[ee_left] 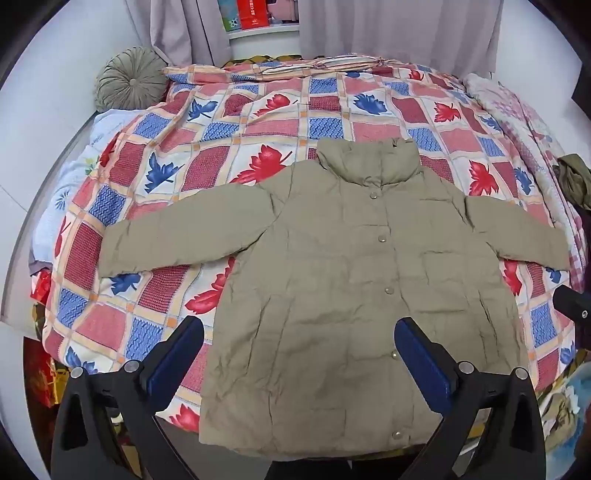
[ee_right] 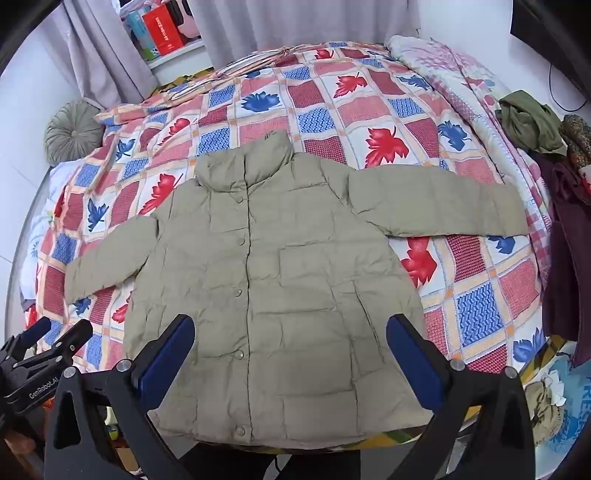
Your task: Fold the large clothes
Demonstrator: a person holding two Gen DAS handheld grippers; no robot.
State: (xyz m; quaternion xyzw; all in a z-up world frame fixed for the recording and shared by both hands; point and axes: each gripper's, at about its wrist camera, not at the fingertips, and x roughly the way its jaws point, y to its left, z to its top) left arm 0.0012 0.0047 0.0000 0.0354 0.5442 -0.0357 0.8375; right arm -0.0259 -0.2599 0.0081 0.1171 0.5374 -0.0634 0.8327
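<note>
A khaki puffer jacket (ee_left: 332,266) lies flat and face up on the bed, snapped shut, collar at the far end, both sleeves spread out sideways. It also shows in the right wrist view (ee_right: 280,280). My left gripper (ee_left: 299,332) is open and empty, hovering above the jacket's lower hem. My right gripper (ee_right: 290,328) is open and empty too, above the lower part of the jacket. The left gripper (ee_right: 48,332) shows at the left edge of the right wrist view.
The bed has a checked quilt with red and blue leaves (ee_left: 221,140). A round grey cushion (ee_left: 129,79) sits at the far left corner. A heap of dark clothes (ee_right: 561,184) lies along the bed's right edge. Curtains (ee_left: 369,26) hang behind.
</note>
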